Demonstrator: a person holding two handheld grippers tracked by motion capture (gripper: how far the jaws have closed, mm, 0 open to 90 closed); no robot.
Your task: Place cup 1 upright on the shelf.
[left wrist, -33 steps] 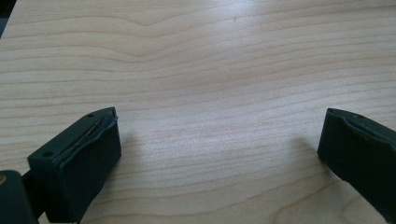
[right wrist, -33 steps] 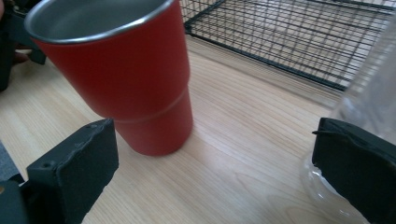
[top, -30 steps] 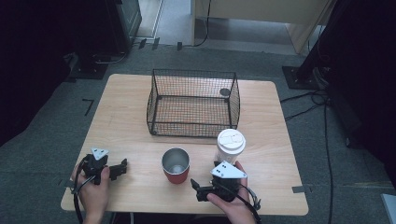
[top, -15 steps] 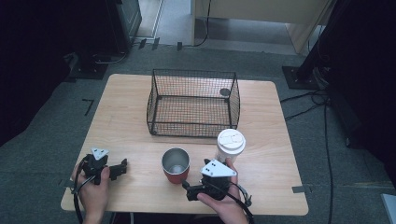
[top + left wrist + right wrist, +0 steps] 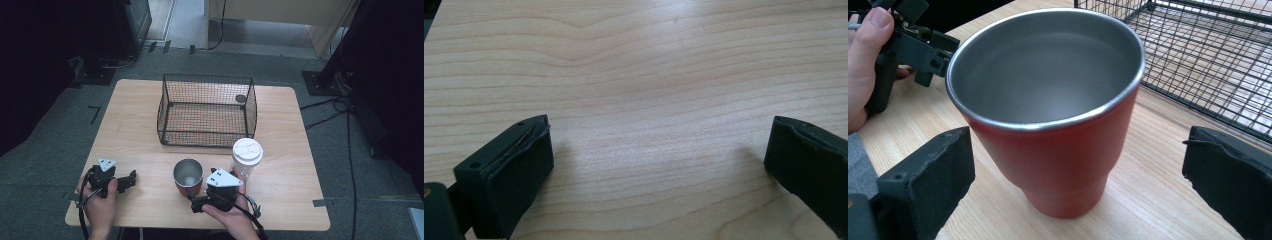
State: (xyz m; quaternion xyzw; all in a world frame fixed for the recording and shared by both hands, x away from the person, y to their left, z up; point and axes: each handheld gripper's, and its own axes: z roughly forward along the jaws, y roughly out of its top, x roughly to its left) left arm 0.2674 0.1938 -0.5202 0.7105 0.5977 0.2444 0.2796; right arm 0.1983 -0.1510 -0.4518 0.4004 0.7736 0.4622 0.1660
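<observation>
We have the right gripper (image 5: 1078, 165) low at the near edge of the surface (image 5: 140, 115), its fingers (image 5: 928, 175) spread wide with the red cup (image 5: 1048, 115) standing upright between them, and neither finger touches the cup's wall; there is bare wood showing on both sides of it. From the right gripper view we look straight into the cup's steel lining, and it is empty as far as we can see. In the high view the same red cup (image 5: 188, 176) sits just ahead of the right gripper (image 5: 197, 200), and the white lidded paper cup (image 5: 247, 157) stands just beside that gripper's far side, upright, apart from the red cup. Beyond the fingers stands the black wire basket (image 5: 207, 110), well past the cup, with a small round dark thing (image 5: 241, 98) at its far corner that is too small for us to tell. Over on the other side, the left gripper (image 5: 127, 181) rests low on the surface in the person's left hand (image 5: 100, 207), well apart from the cup. In the left gripper view its fingers (image 5: 519, 165) are spread wide too, with plain wood grain between them (image 5: 659, 155). From the right gripper view we also catch that left gripper (image 5: 913, 45) past the cup's rim.
</observation>
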